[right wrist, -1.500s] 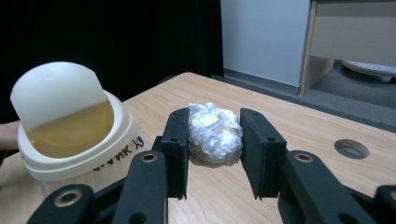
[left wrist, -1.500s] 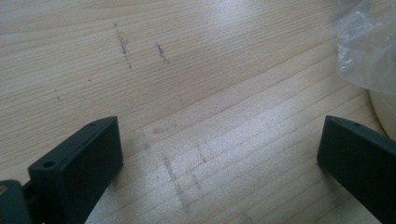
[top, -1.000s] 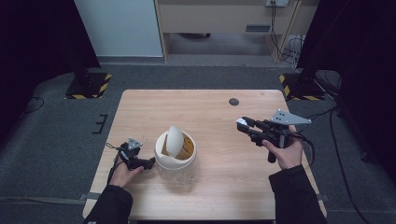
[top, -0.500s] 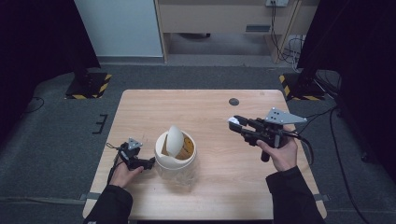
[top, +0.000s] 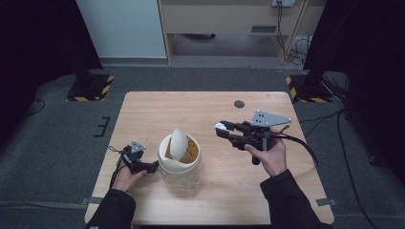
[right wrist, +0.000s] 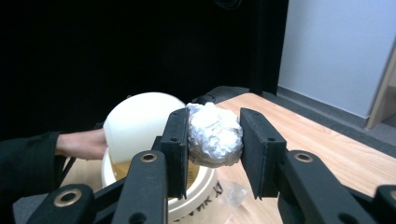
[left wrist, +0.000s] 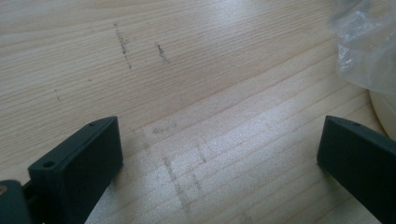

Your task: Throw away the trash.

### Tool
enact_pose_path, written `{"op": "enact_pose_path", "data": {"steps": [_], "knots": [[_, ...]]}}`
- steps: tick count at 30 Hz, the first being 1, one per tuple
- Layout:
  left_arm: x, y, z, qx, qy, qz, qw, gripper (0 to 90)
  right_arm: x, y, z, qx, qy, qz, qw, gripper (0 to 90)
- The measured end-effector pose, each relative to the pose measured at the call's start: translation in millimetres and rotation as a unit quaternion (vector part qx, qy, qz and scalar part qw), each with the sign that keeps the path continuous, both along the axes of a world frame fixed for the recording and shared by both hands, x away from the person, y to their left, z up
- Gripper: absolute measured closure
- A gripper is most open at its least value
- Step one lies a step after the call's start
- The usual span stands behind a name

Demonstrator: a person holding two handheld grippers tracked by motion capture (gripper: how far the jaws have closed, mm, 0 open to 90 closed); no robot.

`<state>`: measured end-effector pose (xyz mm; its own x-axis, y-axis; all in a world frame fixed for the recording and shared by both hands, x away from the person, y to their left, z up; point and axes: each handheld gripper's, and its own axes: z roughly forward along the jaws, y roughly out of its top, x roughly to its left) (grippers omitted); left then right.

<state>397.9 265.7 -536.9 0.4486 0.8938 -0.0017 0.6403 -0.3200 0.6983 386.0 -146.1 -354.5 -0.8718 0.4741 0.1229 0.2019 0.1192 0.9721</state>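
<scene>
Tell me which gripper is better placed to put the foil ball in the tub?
Right. The right gripper is shut on the foil ball and points at the open tub. The left gripper is open beside the tub, low over the table, with nothing between its jaws.

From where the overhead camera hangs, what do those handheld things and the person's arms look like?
Both tongs are black. The right tongs carry a grey three-cornered plate on top and trail a black cable. The left tongs look smaller from above, with a small grey plate. Up close, their jaws are flat black blocks with small screw holes. The person wears dark long sleeves.
</scene>
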Motion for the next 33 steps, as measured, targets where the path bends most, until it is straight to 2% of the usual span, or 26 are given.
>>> {"op": "enact_pose_path", "data": {"steps": [9,18,27,33], "knots": [[0.0,0.0,0.0,0.000,0.000,0.000,1.0000,0.0,2.8,21.0,-13.9,-0.002,0.017,0.018,0.9997,64.4],[0.0,0.0,0.0,0.000,0.000,0.000,1.0000,0.0,3.7,29.1,-21.4,-0.006,0.019,0.029,0.9994,64.7],[0.0,0.0,0.0,0.000,0.000,0.000,1.0000,0.0,4.1,40.5,-32.4,-0.007,0.031,0.047,0.9984,65.1],[0.0,0.0,0.0,0.000,0.000,0.000,1.0000,0.0,4.5,46.6,-39.0,-0.011,0.030,0.054,0.9980,65.3]]}}
